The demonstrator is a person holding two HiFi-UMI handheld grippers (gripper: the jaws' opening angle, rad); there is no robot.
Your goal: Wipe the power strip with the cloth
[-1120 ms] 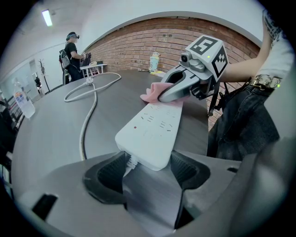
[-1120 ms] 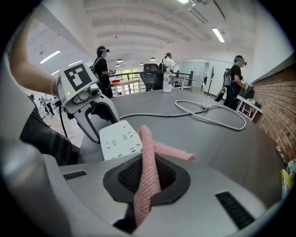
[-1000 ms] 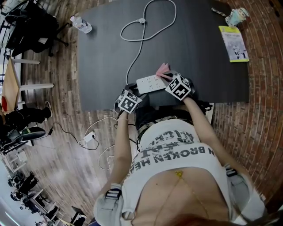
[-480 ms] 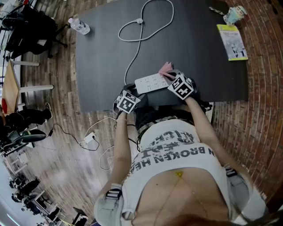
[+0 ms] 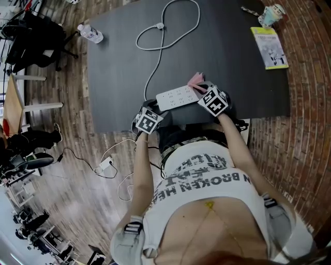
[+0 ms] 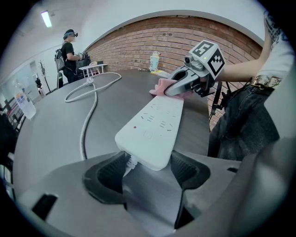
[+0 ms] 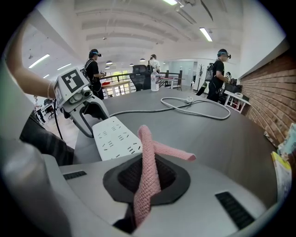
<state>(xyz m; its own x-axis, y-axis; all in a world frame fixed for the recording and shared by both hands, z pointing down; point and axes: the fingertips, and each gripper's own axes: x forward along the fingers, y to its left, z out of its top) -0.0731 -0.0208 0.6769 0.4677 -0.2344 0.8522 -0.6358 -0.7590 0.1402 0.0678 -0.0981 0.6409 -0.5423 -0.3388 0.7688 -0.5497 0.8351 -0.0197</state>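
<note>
A white power strip (image 5: 176, 97) lies on the dark table (image 5: 232, 62) near its front edge. My left gripper (image 5: 155, 107) is shut on the strip's cord end, and the strip (image 6: 155, 125) sits between its two pads (image 6: 182, 169). My right gripper (image 5: 200, 89) is shut on a pink cloth (image 5: 195, 80), at the strip's other end. In the right gripper view the cloth (image 7: 148, 162) rises from between the jaws and folds over, just beside the strip (image 7: 115, 138). The left gripper view shows the cloth (image 6: 161, 86) resting at the strip's far end.
The strip's white cord (image 5: 160, 31) loops across the far part of the table. A water bottle (image 5: 89, 33) lies at the far left corner. A booklet (image 5: 267, 46) and a small cup (image 5: 271, 14) sit at the far right. Other people stand beyond the table.
My right gripper with the cloth has edged slightly right, at the strip's far end. The left gripper and the strip have stayed put.
</note>
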